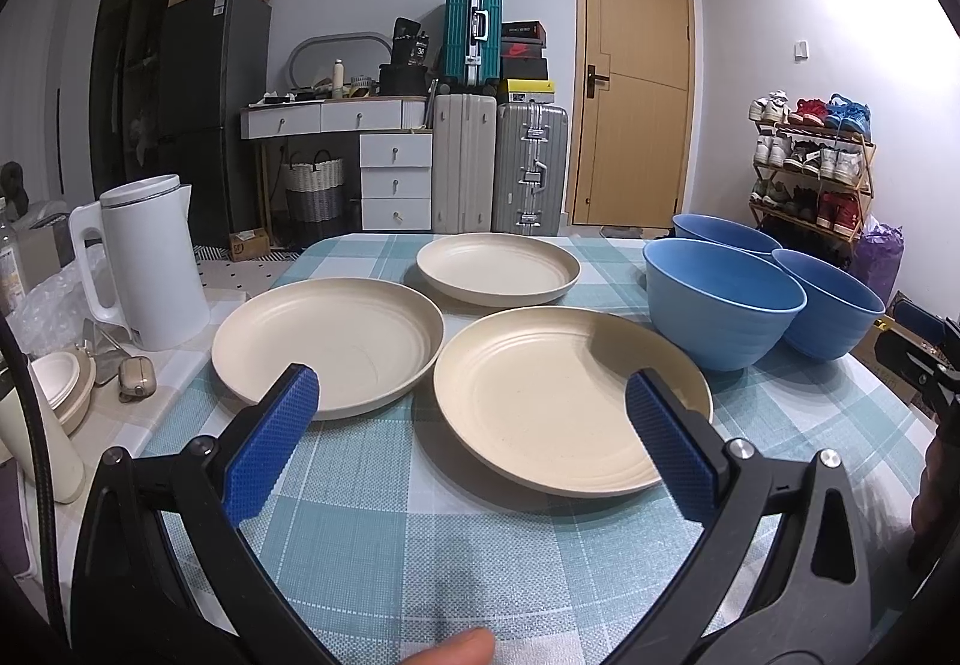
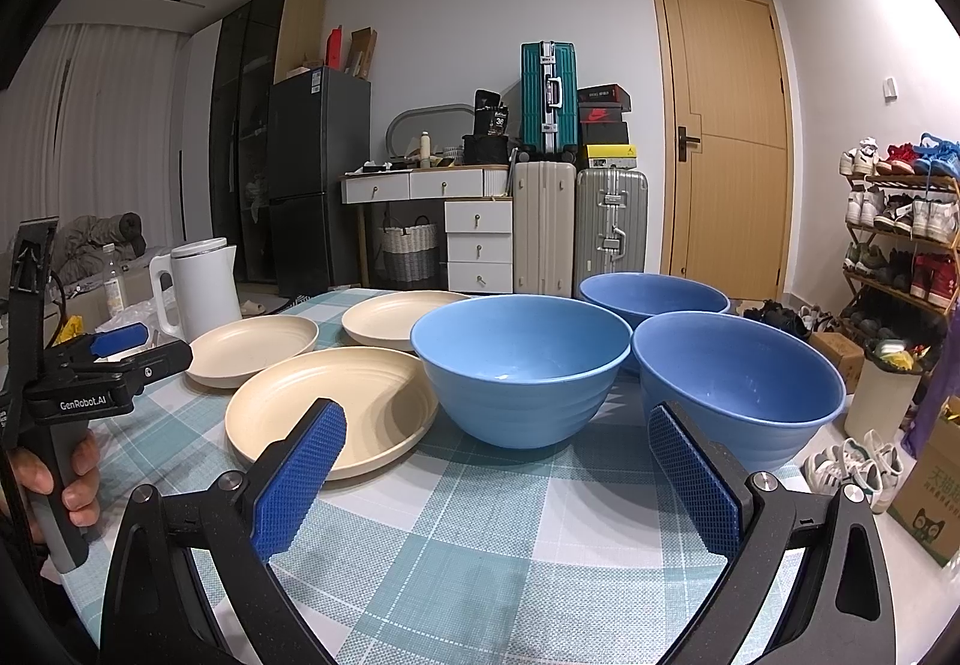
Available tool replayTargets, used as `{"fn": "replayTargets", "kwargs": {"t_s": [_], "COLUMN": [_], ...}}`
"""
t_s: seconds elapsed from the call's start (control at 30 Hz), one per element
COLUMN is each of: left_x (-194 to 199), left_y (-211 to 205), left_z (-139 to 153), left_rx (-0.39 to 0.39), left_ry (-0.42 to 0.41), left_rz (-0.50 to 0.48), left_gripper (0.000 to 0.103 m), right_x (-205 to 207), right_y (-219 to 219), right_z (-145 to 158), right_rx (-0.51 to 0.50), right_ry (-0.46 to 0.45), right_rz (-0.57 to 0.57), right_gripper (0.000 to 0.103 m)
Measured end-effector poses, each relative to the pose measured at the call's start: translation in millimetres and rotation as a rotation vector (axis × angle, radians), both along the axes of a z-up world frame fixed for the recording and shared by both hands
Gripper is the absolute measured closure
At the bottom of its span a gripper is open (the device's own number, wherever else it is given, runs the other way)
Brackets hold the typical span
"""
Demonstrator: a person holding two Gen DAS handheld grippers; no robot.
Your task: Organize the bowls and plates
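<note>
Plates [image 1: 573,401], three, cream, spread apart on checked tablecloth [image 1: 384,533]; bowls [image 2: 521,365], three, blue, clustered to their right. Left gripper [image 1: 471,410] spread wide, empty. Right gripper [image 2: 497,440] likewise wide, empty.

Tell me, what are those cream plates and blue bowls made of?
The cream plates look like matte plastic, perhaps a wheat-straw blend: faint dark speckles, moulded rings, no glaze shine. The blue bowls seem the same sort, satin, ribbed outside, with only a soft highlight inside. Ceramic cannot be ruled out from looks alone.
</note>
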State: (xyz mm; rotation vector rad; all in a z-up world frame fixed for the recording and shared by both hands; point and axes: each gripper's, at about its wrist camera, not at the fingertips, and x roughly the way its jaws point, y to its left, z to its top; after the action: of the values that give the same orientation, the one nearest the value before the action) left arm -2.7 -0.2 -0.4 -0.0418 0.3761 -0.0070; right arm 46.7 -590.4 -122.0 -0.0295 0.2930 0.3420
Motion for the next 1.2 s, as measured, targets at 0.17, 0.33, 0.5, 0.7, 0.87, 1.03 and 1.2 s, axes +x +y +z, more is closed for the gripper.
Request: {"fn": "replayTargets", "kwargs": {"t_s": [0.17, 0.33, 0.5, 0.7, 0.87, 1.03, 1.2], "left_x": [-0.6, -0.2, -0.4, 2.7, 7.0, 13.4, 23.5], "left_y": [0.4, 0.4, 3.2, 6.8, 16.3, 35.7, 61.2], "left_z": [-0.3, -1.2, -1.6, -0.8, 5.8, 15.5, 21.6], "left_rx": [-0.004, -0.007, -0.009, -0.013, -0.027, -0.043, -0.084], "left_ry": [0.004, 0.005, 0.013, 0.039, 0.07, 0.108, 0.154], "left_rz": [0.002, 0.019, 0.014, 0.019, 0.045, 0.074, 0.109], "left_gripper": [0.001, 0.001, 0.001, 0.001, 0.001, 0.001, 0.001], "right_x": [0.5, 0.4, 2.2, 10.9, 17.4, 30.9, 42.3], "right_y": [0.0, 3.3, 2.8, 7.9, 17.4, 34.5, 53.3], "right_z": [-0.2, 0.8, 4.1, 6.3, 17.7, 30.5, 42.0], "right_rx": [-0.001, -0.012, 0.016, 0.01, -0.004, -0.021, -0.01], "right_ry": [0.001, 0.021, 0.054, 0.056, 0.083, 0.135, 0.178], "right_rz": [0.0, -0.009, -0.007, -0.005, 0.0, 0.033, 0.077], "right_gripper": [0.0, 0.0, 0.0, 0.0, 0.0, 0.0, 0.0]}}
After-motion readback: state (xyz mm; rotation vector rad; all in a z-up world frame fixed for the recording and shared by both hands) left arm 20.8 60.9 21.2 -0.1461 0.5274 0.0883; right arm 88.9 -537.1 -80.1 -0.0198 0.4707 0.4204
